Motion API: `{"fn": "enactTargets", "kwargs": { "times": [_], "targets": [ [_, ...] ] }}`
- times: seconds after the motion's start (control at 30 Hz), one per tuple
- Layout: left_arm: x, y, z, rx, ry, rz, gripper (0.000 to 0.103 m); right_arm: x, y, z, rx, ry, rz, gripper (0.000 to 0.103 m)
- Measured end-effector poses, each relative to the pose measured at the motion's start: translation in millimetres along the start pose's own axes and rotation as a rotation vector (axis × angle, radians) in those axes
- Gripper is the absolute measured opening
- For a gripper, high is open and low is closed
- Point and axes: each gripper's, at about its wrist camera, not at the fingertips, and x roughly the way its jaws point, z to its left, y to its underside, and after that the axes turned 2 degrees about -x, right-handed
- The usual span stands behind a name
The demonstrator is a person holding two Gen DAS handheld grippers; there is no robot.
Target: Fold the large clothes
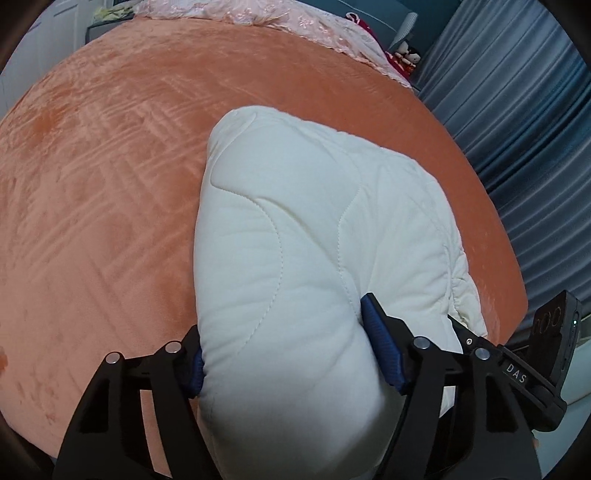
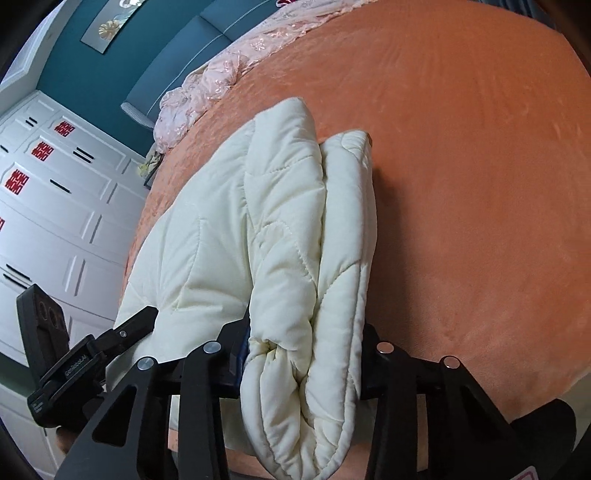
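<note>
Puffy white quilt (image 1: pixel 295 266) is squeezed in both tongs. Left tongs (image 1: pixel 291 354) pinch one folded end, right tongs (image 2: pixel 301 354) pinch the other bunched end (image 2: pixel 295 258). It lies on an orange bed (image 1: pixel 92 221), with blue curtains (image 1: pixel 524 129) and white cupboards (image 2: pixel 55 206) nearby.

left wrist view. the left gripper (image 1: pixel 291 354), black with ribbed blue pads (image 1: pixel 382 352), clamps a thick fold of the cream-white quilted padded garment (image 1: pixel 314 221), one pad pressed into each side. the garment lies bunched on the orange velvety bedspread (image 1: pixel 110 184), running away from the jaws. a pale pink embroidered cover (image 1: pixel 258 14) lies at the far edge; grey-blue pleated curtains (image 1: pixel 517 110) hang at right.
</note>
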Motion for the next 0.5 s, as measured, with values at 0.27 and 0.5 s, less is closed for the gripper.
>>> {"fn": "enactTargets", "kwargs": {
  "times": [0.27, 0.5],
  "targets": [
    [-64.2, -6.6, -8.1, 0.044, 0.053, -0.122, 0.063, -46.3, 1.1, 42.7, -0.109, 0.007, -0.096, 0.039],
    [-126.6, -8.5, -19.7, 0.089, 0.113, -0.268, 0.063, -99.8, -1.8, 79.3, -0.197, -0.021, -0.231, 0.039]
  ]
}}
